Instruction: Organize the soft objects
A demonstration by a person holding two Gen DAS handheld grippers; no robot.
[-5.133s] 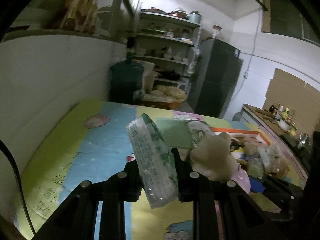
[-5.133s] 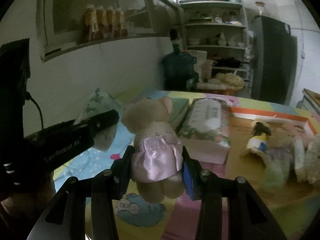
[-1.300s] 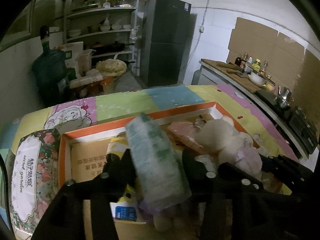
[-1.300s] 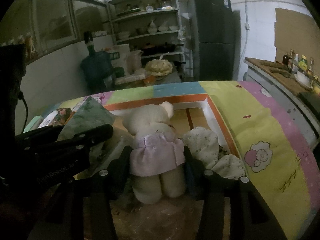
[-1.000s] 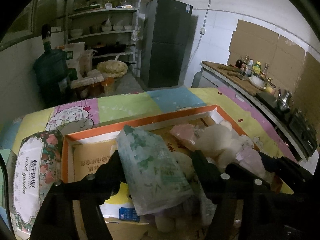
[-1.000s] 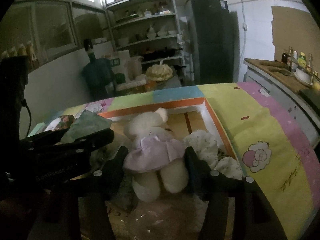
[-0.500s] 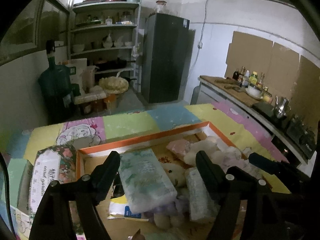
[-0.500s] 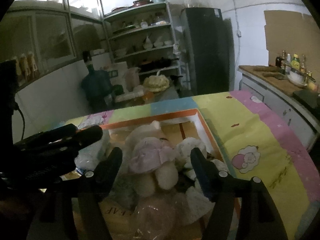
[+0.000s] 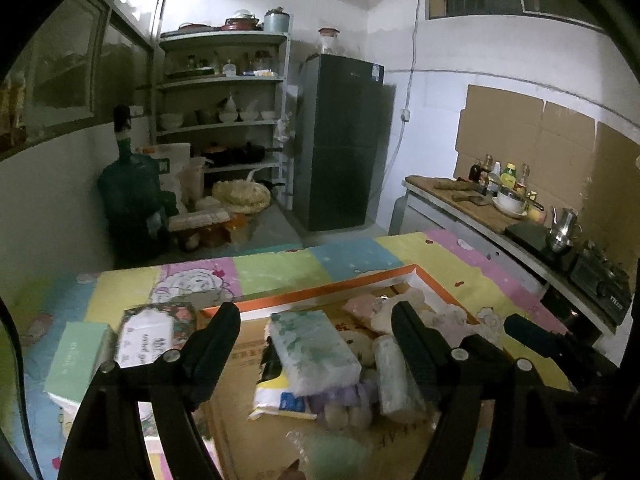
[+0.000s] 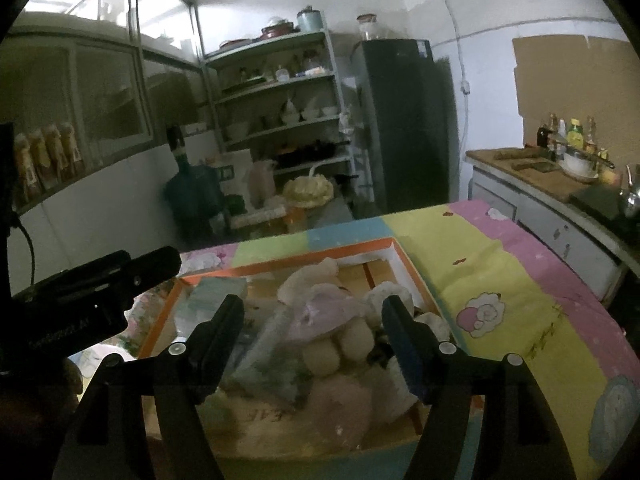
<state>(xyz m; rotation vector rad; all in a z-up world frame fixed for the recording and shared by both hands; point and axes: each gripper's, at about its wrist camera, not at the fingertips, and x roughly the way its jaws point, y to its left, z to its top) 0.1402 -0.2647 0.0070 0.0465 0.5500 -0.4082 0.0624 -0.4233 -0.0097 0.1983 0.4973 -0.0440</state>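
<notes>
An orange-rimmed cardboard box (image 9: 320, 290) on the colourful mat holds several soft things. The green-patterned tissue pack (image 9: 312, 350) lies in it on a white and blue packet. The cream teddy bear in a lilac dress (image 10: 326, 320) lies in the box on its back. My left gripper (image 9: 316, 320) is open and empty above the pack. My right gripper (image 10: 312, 316) is open and empty above the bear. The box rim also shows in the right wrist view (image 10: 412, 272).
A floral box (image 9: 154, 334) and a mint green box (image 9: 76, 356) lie on the mat left of the orange box. The left gripper's body (image 10: 92, 292) crosses the right wrist view at left. A fridge (image 9: 344, 140), shelves (image 9: 224, 120) and a counter (image 9: 500, 216) stand beyond.
Both grippers carried their loads over the box, opened and let go. The tissue pack and the bear now lie in the box. Both grippers have risen and pulled back.
</notes>
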